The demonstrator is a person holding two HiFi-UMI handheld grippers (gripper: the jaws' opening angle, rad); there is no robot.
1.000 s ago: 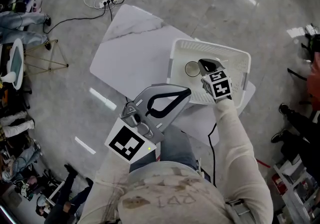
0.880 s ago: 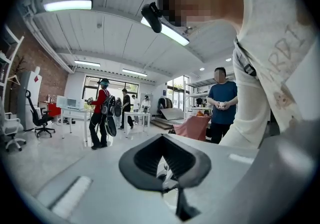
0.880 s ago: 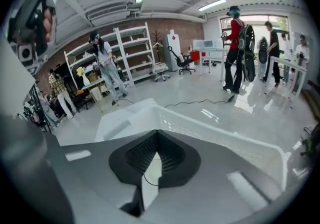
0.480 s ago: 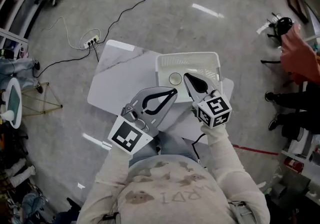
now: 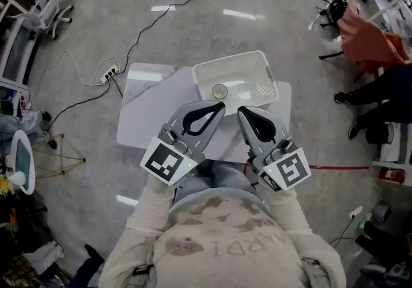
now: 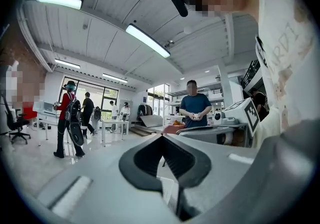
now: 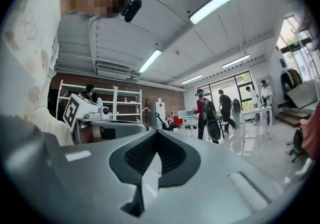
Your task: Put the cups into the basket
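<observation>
At 12 o'clock from both grippers, on the white table (image 5: 154, 107), stands the white slatted basket (image 5: 226, 59). One cup (image 5: 219, 91) sits upright inside it, toward the basket's 7 o'clock corner. No other cup shows on the bare parts of the table; the near edge is hidden behind the grippers.

Left gripper (image 5: 217, 107): jaws closed tip to tip, nothing between them (confirmed in the left gripper view (image 6: 162, 138)). Right gripper (image 5: 243, 113): same, tips meeting, empty (image 7: 156, 134). Both are held close to the person's torso at 6 o'clock of the basket, well apart from the cup. Both gripper views look out across the room rather than down at the table.

Judgement: this is either the end of the task or a pause between picks. The visible cup is already in place.

Notes for doing the step well, if a further cup remains:
- Find the cup before moving, since none is in view.
- Tip the gripper down so its own view shows the cup between the jaws.
- Spread the jaws before the approach, not at contact.
- Take the cup by its wall, upright, with a squeeze only firm enough to hold.
- Enter the basket from above and clear the rim.
- Aim for the free floor toward 3 o'clock, so the seated cup is not knocked.
- Let go low, then lift straight out.
</observation>
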